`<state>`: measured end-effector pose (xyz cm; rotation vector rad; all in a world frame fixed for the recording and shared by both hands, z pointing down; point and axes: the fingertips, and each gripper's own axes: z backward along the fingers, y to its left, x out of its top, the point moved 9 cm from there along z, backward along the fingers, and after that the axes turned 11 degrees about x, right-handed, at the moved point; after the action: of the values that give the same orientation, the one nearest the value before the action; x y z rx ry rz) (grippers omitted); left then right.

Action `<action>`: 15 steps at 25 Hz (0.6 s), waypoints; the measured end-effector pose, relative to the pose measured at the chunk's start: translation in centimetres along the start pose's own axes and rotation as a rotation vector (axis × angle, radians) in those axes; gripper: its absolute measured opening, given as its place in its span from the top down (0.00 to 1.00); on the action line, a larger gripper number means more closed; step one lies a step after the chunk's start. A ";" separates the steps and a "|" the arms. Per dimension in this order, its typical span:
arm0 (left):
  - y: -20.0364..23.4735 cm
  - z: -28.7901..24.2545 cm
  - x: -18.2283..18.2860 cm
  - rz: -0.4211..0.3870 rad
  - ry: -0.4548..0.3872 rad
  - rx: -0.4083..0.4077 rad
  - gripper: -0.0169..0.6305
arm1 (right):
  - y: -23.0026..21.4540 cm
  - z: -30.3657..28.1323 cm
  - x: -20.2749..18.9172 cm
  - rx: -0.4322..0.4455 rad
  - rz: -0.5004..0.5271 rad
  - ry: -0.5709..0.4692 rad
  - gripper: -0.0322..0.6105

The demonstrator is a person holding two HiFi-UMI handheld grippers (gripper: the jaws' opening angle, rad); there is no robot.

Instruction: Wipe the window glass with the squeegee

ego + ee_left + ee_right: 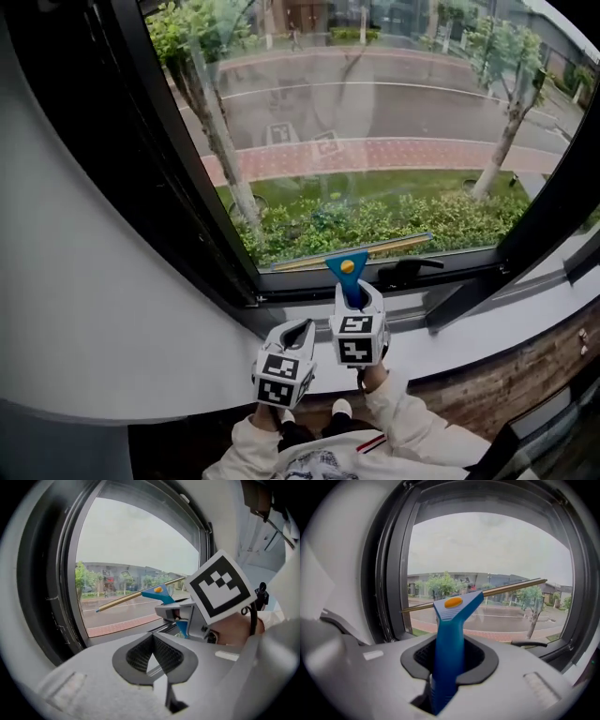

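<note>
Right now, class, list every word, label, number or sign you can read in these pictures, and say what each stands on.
None can be read.
Right cube and left cube: black-and-white square patterns only, no letters or digits.
Squeegee: an orange oval, no print visible.
Building fronts across the street: any signs are too small and blurred to read.

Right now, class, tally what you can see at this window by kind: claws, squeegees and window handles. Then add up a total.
Claws: 2 (left claw, right claw)
Squeegee: 1
Window handle: 1
Total: 4
</note>
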<state>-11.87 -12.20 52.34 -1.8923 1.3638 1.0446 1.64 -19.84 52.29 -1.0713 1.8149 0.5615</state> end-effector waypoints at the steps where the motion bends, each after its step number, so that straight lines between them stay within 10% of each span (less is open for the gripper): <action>1: 0.3 0.6 0.7 -0.007 -0.037 -0.008 0.97 | -0.3 0.7 1.4 -0.013 -0.013 -0.040 0.80; 8: 1.7 9.9 7.4 -0.089 -0.344 -0.117 0.97 | 0.0 7.1 14.2 0.061 -0.196 -0.279 0.80; 15: 3.4 16.7 12.9 -0.187 -0.561 -0.173 0.97 | 2.7 14.2 30.9 0.049 -0.127 -0.549 0.80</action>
<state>-17.19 -6.16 32.53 -1.6235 0.7834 1.4867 0.22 -21.25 18.26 -0.8838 1.2671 0.6550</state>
